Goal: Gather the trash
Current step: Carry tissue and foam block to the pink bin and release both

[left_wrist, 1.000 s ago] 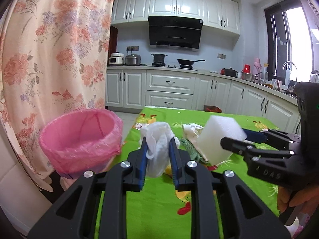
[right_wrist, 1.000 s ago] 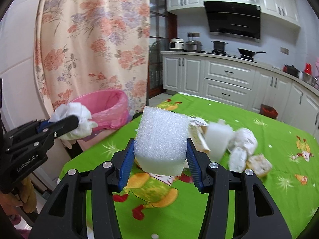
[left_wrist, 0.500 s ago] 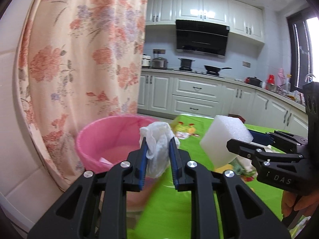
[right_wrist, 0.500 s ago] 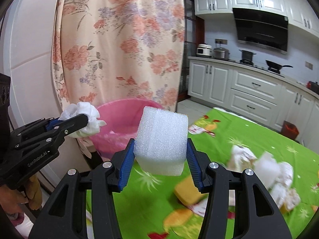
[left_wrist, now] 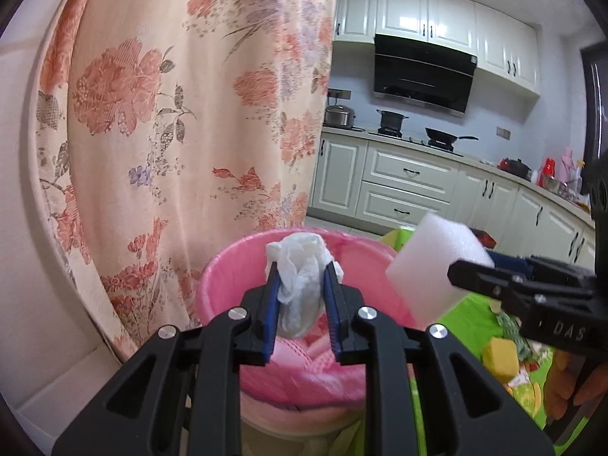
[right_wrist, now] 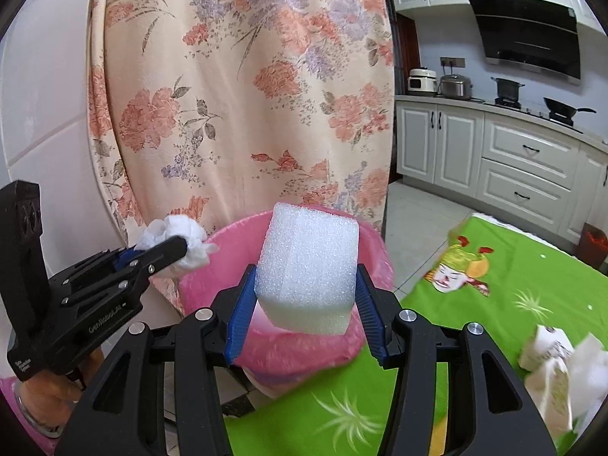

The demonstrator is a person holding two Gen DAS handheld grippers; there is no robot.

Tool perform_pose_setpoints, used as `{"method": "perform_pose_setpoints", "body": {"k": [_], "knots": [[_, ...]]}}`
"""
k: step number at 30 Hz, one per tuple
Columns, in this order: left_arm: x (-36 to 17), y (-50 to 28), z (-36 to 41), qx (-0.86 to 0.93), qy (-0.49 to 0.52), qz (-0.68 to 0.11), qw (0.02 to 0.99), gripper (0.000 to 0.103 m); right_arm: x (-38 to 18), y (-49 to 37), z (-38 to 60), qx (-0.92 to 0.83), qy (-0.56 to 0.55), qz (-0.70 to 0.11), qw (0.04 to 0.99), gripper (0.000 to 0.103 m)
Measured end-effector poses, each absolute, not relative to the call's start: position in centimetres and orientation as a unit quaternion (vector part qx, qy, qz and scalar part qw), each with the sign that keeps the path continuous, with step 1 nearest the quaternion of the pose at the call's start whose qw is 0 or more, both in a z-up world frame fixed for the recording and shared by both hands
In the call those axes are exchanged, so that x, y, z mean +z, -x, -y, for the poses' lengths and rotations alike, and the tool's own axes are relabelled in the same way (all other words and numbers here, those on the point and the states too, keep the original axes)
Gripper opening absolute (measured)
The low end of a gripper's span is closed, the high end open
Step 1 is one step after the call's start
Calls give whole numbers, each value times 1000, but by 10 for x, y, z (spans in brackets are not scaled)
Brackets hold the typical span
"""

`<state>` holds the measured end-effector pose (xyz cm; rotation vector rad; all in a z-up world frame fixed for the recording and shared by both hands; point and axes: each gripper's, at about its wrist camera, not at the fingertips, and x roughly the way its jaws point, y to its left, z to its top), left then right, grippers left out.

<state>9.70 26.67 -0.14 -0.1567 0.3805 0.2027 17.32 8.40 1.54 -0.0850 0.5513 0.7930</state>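
My left gripper is shut on a crumpled white tissue and holds it over the mouth of the pink-lined trash bin. It also shows in the right wrist view, with the tissue at the bin's left rim. My right gripper is shut on a white foam block and holds it above the bin. The block also shows in the left wrist view, at the bin's right rim.
A floral curtain hangs just behind the bin. The green tablecloth lies to the right with white paper trash and a yellow piece. Kitchen cabinets stand at the back.
Both grippers have swung left from over the table to over the pink bin, each still holding its piece. The bin now fills the middle of both views.
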Motion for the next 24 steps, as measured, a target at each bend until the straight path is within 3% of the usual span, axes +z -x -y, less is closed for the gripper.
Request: {"method": "perform_pose_setpoints", "body": {"k": [5,8,16,19,21,24], "knots": [[-6,-120,-278,104,72,-200,972,27,9,-190,-103,390,39,-278,877,50],[-12,-130,-285,117,66,-206,969,42,7,-195,-110,392,41,-280,875,55],[-18,-118,-289,142,64,-206,966,61,4,-190,-94,390,30,-276,878,61],[-16,-108,-281,152,62,-199,966,78,5,-183,-83,387,30,-270,881,61],[-15,-102,-275,162,63,-194,965,97,5,-176,-74,383,35,-265,884,61],[-13,-96,-262,161,64,-192,966,98,3,-168,-59,371,43,-262,890,67]]}}
